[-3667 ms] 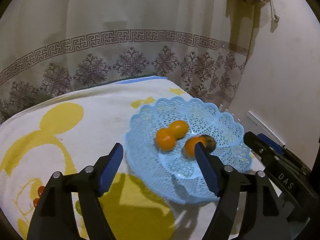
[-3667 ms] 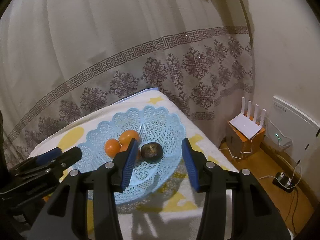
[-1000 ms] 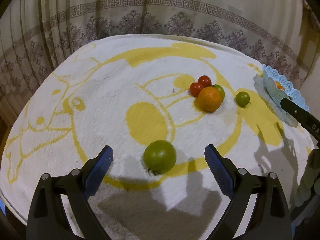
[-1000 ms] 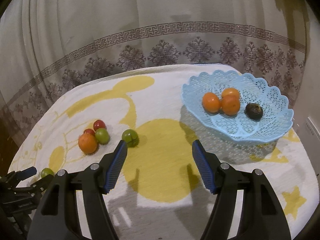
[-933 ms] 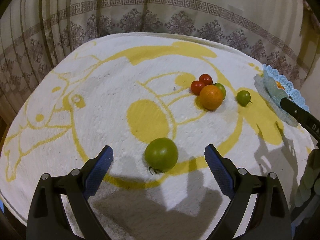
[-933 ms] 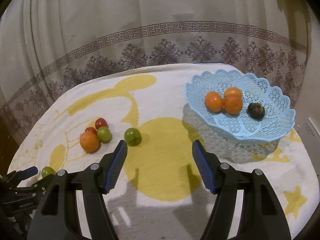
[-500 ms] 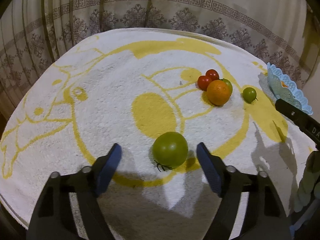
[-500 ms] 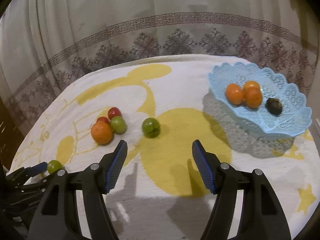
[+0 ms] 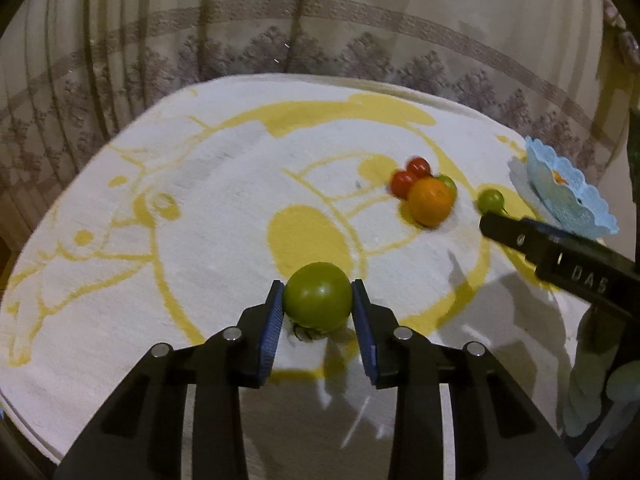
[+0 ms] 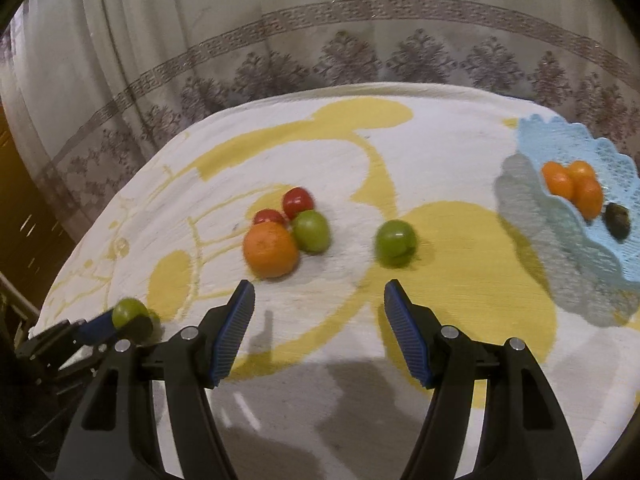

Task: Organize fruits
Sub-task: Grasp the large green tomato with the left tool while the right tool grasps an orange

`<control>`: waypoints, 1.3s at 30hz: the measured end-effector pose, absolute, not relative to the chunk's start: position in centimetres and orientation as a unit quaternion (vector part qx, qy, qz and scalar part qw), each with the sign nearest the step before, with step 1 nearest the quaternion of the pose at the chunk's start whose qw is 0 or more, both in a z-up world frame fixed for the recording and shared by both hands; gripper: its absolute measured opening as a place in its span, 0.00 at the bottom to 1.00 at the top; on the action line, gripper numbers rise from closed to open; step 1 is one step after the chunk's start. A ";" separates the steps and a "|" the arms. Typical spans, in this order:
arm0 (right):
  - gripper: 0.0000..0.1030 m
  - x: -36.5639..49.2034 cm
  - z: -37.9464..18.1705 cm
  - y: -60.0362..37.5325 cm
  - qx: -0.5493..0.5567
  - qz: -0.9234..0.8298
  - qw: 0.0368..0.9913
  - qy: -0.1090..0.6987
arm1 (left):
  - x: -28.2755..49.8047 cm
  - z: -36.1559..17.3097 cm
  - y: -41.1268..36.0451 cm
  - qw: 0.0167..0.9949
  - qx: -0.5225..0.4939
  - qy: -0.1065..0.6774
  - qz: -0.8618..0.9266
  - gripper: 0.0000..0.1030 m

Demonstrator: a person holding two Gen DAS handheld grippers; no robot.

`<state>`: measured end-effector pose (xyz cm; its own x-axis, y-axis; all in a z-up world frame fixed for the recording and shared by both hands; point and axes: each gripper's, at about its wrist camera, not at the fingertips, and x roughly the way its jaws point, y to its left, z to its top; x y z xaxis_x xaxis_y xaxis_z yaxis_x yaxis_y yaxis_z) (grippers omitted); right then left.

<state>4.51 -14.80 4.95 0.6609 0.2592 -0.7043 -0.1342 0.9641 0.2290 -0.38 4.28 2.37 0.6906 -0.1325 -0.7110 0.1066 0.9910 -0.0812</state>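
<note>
Green tomato (image 9: 318,300) (underside hidden) is clamped between left tongs (image 9: 318,312).

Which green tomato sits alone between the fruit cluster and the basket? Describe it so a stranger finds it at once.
Start at the blue basket on the right edge of the yellow-and-white towel. Move left toward the fruit cluster around the orange. The lone green tomato lies in the gap between them on a yellow patch, touching nothing, unlike the green one pressed against the orange.
</note>
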 end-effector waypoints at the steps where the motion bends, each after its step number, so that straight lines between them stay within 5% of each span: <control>1: 0.67 4.9 4.8 -14.4 0.081 0.114 0.905 0.402 | -0.3 2.5 4.6 0.921 -0.019 0.384 -0.060 0.33; 7: 0.67 6.6 4.2 -12.9 0.085 0.130 0.894 0.421 | -0.1 2.2 5.3 0.921 -0.032 0.384 -0.055 0.33; 25: 0.40 9.5 3.0 -10.2 0.062 0.122 0.890 0.435 | 0.1 1.6 5.6 0.918 -0.047 0.389 -0.061 0.33; 39: 0.39 6.7 3.1 -11.7 0.060 0.125 0.893 0.429 | 0.1 1.7 5.6 0.919 -0.046 0.387 -0.060 0.33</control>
<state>6.70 -11.71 3.08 0.6008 0.2740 -0.7510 -0.1718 0.9617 0.2134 0.14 5.61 1.70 0.6935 -0.1450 -0.7057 0.0746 0.9887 -0.1299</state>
